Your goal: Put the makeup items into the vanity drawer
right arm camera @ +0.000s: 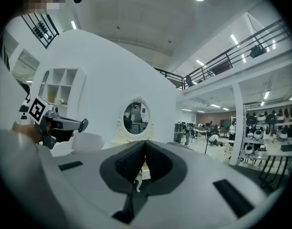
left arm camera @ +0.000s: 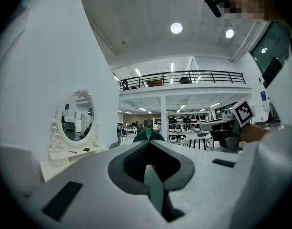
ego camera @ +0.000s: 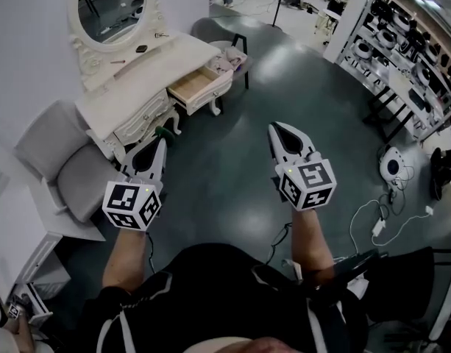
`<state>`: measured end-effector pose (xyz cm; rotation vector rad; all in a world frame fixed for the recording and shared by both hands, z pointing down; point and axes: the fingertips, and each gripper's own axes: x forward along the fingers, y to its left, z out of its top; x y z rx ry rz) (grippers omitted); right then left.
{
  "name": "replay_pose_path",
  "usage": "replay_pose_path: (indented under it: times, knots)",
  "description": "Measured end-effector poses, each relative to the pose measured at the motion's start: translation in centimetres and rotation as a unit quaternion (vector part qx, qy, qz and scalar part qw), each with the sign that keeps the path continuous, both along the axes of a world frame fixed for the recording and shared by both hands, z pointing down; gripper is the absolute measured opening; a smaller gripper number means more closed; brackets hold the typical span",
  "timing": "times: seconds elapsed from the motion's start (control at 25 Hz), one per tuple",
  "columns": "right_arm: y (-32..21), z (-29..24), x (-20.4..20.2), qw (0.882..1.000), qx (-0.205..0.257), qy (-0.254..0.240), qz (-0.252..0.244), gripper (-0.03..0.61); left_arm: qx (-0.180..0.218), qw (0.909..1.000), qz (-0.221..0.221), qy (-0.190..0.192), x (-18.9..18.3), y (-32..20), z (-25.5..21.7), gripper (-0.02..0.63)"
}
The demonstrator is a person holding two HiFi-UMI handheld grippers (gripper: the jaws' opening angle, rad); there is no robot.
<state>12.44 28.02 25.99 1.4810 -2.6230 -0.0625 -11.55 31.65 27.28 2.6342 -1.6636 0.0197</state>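
Standing well back from the vanity point(ego camera: 155, 76), a person holds 2 grippers out over the dark floor point(ego camera: 232, 160), both well apart from the furniture. The left gripper point(ego camera: 160, 140) has its jaws pressed together at the tips with nothing pinched; its own view point(left arm camera: 146, 140) shows the same. A green patch point(ego camera: 163, 132) sits right at those tips, and what it is cannot be made out. The right gripper point(ego camera: 278, 129) is likewise closed tip to tip and carries nothing, as its own view point(right arm camera: 145, 143) confirms.

On the vanity top lie 3 small items point(ego camera: 140, 48), below the 1 oval mirror point(ego camera: 111, 6); they are too small to tell apart, 1 dark and squat, 2 thin. 1 drawer point(ego camera: 199, 85) stands pulled out at the vanity's right end, its pale wooden bottom showing. The items are on top, not in it. 1 grey chair point(ego camera: 59, 160) covers the vanity's near end.

Each gripper bears 1 cube point(ego camera: 133, 204) with black-and-white square patterns, which are the only markings that show. The person's forearms are cut off by the dark torso at the bottom edge.
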Motion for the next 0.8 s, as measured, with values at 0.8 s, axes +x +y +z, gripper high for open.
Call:
replay_pose_path:
  times: [0.8]
  knots:
    - [-0.1,1.3,8.2,0.999,0.011,-0.016,-0.027,0.006,0.002,0.9996,-0.010,-0.028,8.5,-1.6,0.4,0.003]
